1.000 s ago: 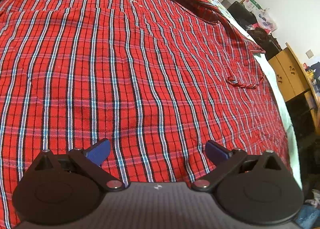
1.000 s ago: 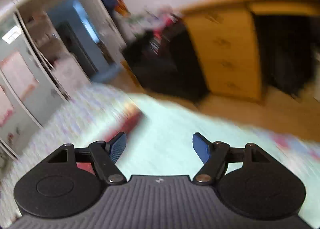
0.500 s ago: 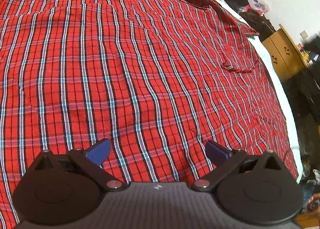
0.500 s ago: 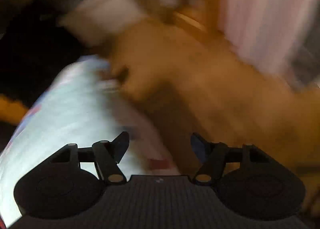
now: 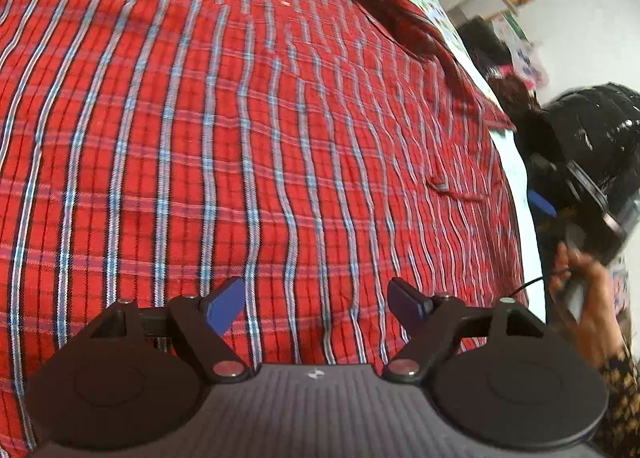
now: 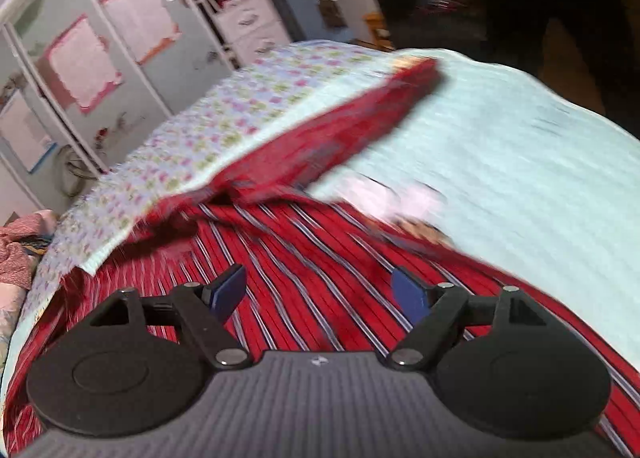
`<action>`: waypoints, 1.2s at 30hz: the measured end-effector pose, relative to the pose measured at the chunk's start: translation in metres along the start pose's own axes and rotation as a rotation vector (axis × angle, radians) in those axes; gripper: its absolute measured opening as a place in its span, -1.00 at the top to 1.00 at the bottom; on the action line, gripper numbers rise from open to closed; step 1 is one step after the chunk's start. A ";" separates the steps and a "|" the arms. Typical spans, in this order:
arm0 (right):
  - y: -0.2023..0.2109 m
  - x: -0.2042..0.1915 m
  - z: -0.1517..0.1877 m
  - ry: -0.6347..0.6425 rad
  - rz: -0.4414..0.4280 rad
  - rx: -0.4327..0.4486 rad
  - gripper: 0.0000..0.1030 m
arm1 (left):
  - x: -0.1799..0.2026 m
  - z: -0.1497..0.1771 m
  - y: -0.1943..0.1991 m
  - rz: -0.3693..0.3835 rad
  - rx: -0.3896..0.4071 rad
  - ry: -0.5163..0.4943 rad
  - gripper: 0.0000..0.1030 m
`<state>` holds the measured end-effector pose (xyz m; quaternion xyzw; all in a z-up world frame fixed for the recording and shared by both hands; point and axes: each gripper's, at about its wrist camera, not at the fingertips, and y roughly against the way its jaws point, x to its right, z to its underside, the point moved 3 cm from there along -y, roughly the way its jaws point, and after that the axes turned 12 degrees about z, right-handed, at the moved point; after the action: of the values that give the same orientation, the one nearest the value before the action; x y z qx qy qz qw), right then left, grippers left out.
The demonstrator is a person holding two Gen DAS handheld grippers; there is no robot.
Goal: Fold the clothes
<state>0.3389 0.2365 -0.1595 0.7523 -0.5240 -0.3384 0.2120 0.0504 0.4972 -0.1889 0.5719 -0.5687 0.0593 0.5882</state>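
Left wrist view: one red plaid shirt under two empty, parted sets of jaws.

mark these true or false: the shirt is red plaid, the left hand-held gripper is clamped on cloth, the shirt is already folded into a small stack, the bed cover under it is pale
1. The shirt is red plaid. True.
2. The left hand-held gripper is clamped on cloth. False: its jaws stand apart above the shirt, gripping nothing; they have just been closing a little.
3. The shirt is already folded into a small stack. False: it lies spread out, one sleeve stretched sideways.
4. The bed cover under it is pale. True.
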 end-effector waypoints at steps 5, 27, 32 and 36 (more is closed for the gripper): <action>-0.081 -0.012 -0.001 0.133 0.135 -0.179 -0.43 | -0.015 0.004 0.002 0.036 0.025 0.060 -0.57; -0.044 -0.004 0.024 -0.202 -0.189 -0.198 -0.40 | -0.015 -0.003 -0.004 0.048 -0.001 0.076 -0.67; -0.026 -0.007 0.037 -0.186 -0.349 -0.230 -0.48 | -0.010 -0.003 -0.010 0.019 -0.030 0.036 -0.67; -0.027 0.003 0.045 -0.239 -0.381 -0.267 -0.48 | -0.004 -0.003 -0.016 -0.016 -0.043 0.009 -0.74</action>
<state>0.3239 0.2450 -0.2092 0.7575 -0.3450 -0.5247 0.1784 0.0620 0.4967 -0.2004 0.5632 -0.5627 0.0451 0.6034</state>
